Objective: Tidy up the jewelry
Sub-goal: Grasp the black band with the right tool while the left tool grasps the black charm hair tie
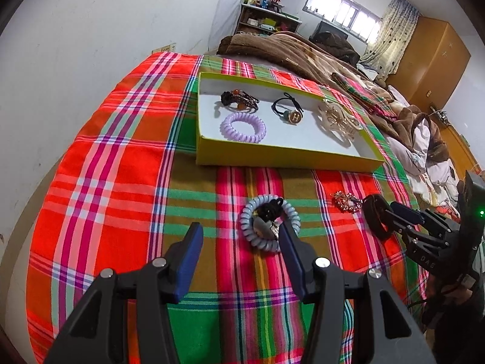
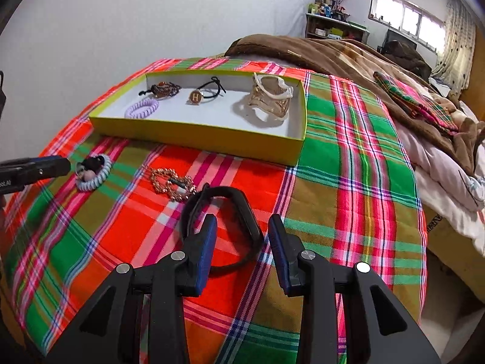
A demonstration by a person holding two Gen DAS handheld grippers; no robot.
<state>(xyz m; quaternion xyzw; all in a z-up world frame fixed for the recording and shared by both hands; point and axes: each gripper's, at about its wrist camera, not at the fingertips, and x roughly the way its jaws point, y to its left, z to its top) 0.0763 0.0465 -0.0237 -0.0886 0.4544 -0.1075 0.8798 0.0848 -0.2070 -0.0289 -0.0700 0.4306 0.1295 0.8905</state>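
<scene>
Left gripper (image 1: 241,236) jaws stand wide, nothing held; its right finger's tip overlaps the near-right rim of the pale blue coil hair tie (image 1: 269,223), contact not clear, and the left finger is over bare plaid cloth (image 1: 121,182). A black bow clip (image 1: 271,207) and a shiny piece lie inside that coil's ring. Right gripper (image 2: 242,227) jaws are part open, not clamped; the black band (image 2: 242,212) lies on the cloth with its right side running between the fingers, pads apart from it as far as can be seen. Just beyond the right jaws, to their left, sits a gold rhinestone brooch (image 2: 172,183). Farther ahead of both jaws is the yellow-green tray (image 2: 197,139), white inside, holding a lilac coil tie (image 2: 142,108), a brown beaded bracelet (image 2: 163,88), a black elastic with an H charm (image 2: 195,96) and a clear claw clip (image 2: 271,98). Past the tray: a brown blanket (image 2: 333,51) on the bed.
</scene>
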